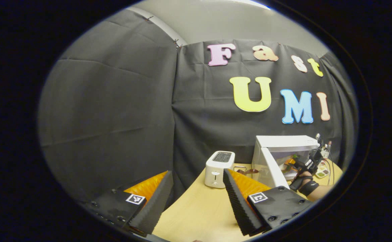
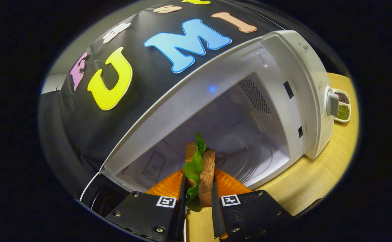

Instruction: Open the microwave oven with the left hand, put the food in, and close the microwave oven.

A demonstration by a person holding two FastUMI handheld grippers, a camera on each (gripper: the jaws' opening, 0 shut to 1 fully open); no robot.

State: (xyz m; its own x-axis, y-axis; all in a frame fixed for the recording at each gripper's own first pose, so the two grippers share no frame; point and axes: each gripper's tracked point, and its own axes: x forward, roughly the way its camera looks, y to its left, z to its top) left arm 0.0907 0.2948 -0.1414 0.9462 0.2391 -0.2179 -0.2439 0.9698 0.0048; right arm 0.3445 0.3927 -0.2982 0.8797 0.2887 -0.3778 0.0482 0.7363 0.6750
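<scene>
The microwave oven (image 2: 283, 101) already stands open; the right gripper (image 2: 197, 201) clamps the sandwich (image 2: 201, 168) at its mouth, at 6 o'clock in the right gripper view. The left gripper (image 1: 196, 201) hangs agape over the worktop (image 1: 199, 208). Placing and closing remain

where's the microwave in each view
Left gripper view: microwave at the lower right, far off on the table, door open, behind the right gripper.
Right gripper view: microwave up close, centre and right, its open cavity behind the sandwich.
Shared landmark: wooden table under it.
</scene>
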